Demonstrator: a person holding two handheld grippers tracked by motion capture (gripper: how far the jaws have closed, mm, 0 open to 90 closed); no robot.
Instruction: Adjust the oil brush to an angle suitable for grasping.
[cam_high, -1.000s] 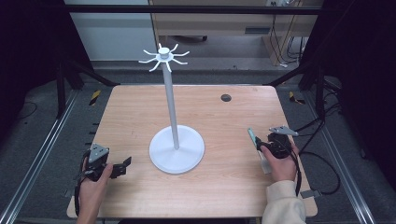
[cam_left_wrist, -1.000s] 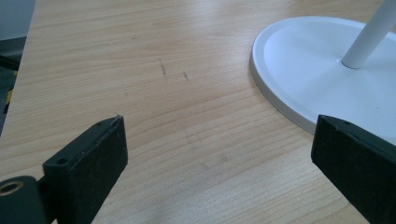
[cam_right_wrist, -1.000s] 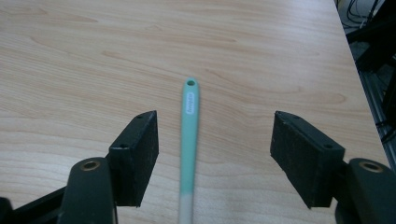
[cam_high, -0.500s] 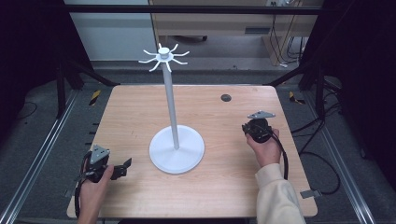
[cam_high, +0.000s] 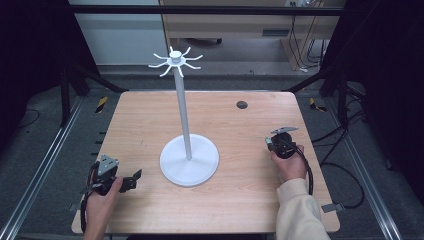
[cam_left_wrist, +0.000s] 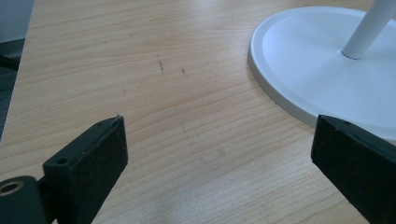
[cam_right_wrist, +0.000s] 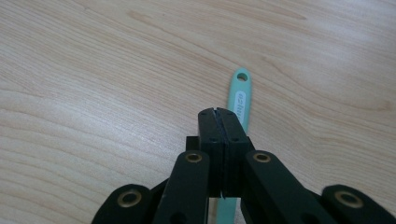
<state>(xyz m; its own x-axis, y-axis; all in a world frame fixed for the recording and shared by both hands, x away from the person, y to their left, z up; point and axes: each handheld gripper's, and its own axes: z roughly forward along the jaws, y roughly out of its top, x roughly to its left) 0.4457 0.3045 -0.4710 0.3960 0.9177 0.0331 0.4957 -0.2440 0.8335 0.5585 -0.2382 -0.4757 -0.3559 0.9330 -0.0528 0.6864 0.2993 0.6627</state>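
A white rack stands mid-table: round base (cam_high: 200, 167), thin pole (cam_high: 182, 105) and a ring of hooks (cam_high: 175, 61) on top. Its base (cam_left_wrist: 308, 65) fills the upper right of the left gripper view. My left gripper (cam_high: 134, 179) (cam_left_wrist: 215, 135) rests low at the front left of the table, open, with bare wood between its jaws. My right gripper (cam_high: 271, 143) (cam_right_wrist: 217, 113) sits near the right edge, jaws pressed together. A slim teal utensil handle (cam_right_wrist: 240, 95) with a hanging hole runs out from under them, close over the wood; it appears gripped.
A small dark round hole (cam_high: 242, 105) lies at the back of the wooden table (cam_high: 140, 120). Metal frame rails run along both sides of the table. The right gripper's black cable (cam_high: 307, 172) trails beside the person's sleeve.
The right gripper moved away from the person toward the table's right middle and turned its jaws leftward and down. The left gripper stayed put.
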